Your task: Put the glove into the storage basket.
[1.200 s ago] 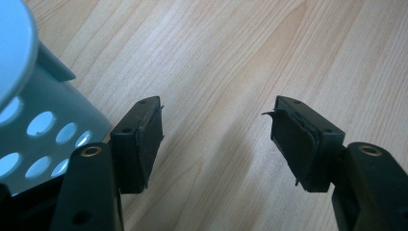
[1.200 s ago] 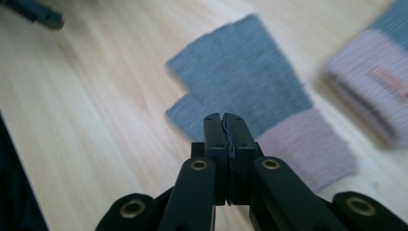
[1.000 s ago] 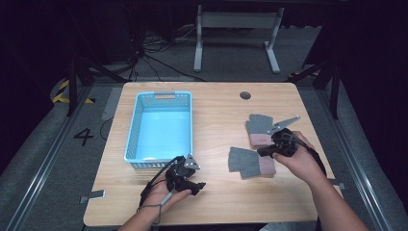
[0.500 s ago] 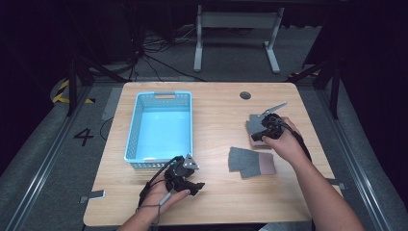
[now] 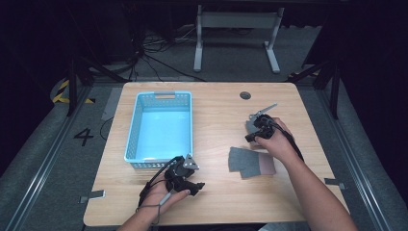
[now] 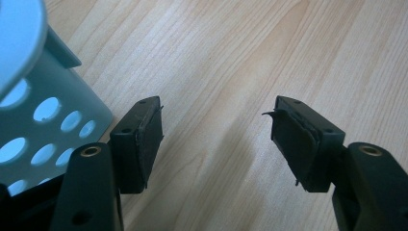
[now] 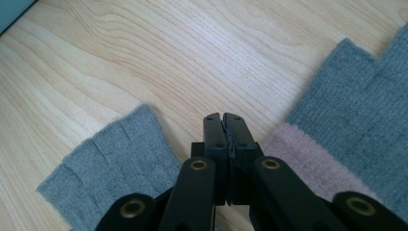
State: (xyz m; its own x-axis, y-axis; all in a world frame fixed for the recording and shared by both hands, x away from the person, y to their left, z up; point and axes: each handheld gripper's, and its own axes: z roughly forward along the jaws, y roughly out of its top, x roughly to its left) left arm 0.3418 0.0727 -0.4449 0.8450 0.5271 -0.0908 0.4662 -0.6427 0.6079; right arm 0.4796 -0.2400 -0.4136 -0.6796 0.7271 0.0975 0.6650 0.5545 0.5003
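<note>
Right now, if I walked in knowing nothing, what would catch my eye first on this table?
Probably the bright blue basket, standing on the left half of the wooden table. Then the grey gloves: one lies flat right of centre, and the right gripper, jaws pressed together, sits over another farther back. The left gripper rests open near the basket's front corner.

Far glove (image 5: pixel 251 126) half under hand (image 5: pixel 272 140)

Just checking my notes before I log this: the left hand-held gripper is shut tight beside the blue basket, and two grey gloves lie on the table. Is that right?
Not quite. The left hand-held gripper is open, its jaws standing wide apart over bare wood, as the left gripper view shows. The rest holds: it sits beside the blue basket, and two grey gloves lie on the table, one nearer and one farther.
</note>
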